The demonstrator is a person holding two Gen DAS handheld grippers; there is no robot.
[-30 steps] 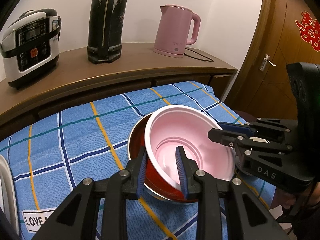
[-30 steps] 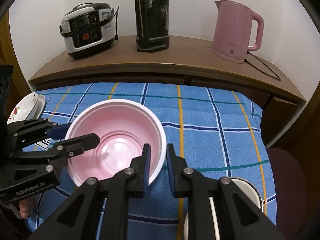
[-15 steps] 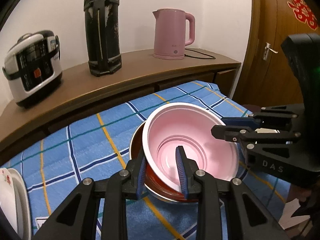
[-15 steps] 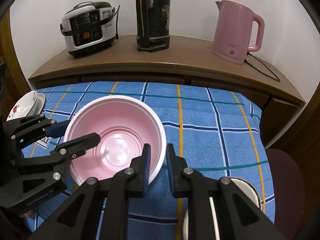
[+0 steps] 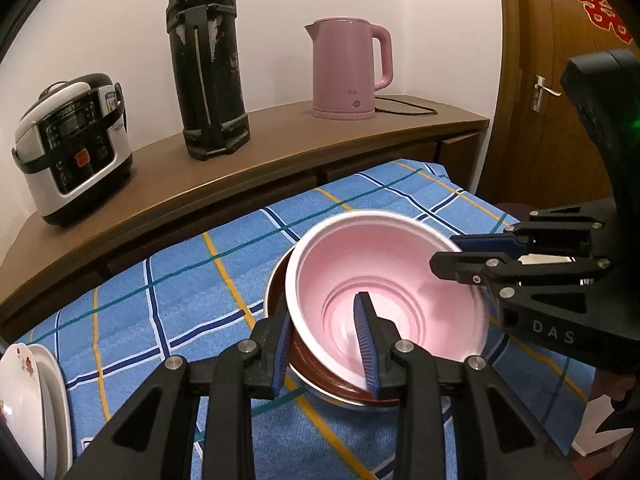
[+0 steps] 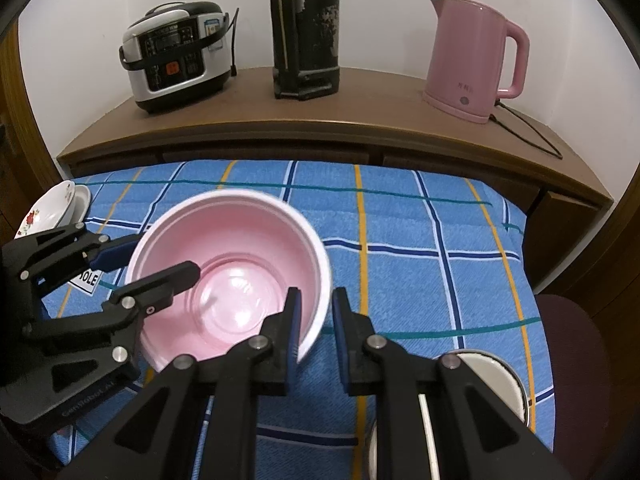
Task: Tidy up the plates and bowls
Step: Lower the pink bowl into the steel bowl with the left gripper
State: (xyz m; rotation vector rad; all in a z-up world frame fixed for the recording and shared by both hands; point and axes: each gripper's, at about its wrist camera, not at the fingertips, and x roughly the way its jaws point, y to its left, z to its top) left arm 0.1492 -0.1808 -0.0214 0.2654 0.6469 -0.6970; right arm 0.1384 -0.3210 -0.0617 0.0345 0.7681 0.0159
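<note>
Stacking is the step in hand: the pink bowl [image 5: 384,292] is going into the red bowl [image 5: 320,364], which itself sits in a metal bowl [image 5: 276,292] on the blue checked cloth [image 5: 168,304] of the worktop. The pink bowl is tilted, its near side low inside the red one, its far side raised. My left gripper [image 5: 324,344] straddles the walls on the near-left side, one finger outside the red bowl and one inside the pink bowl; its jaws have just been opening a little, and I judge the outer pad no longer presses. My right gripper [image 6: 314,320] is clamped on the pink bowl's rim on the opposite side, one pad inside and one outside.

Next, as I judge it, the pink bowl wants levelling and settling into the red one, then the right gripper letting go. The left has to come away without dragging the stack across the cloth. Flowered plates [image 6: 48,212] wait at the left edge and a white bowl [image 6: 492,376] at the lower right, not yet sorted.
</note>
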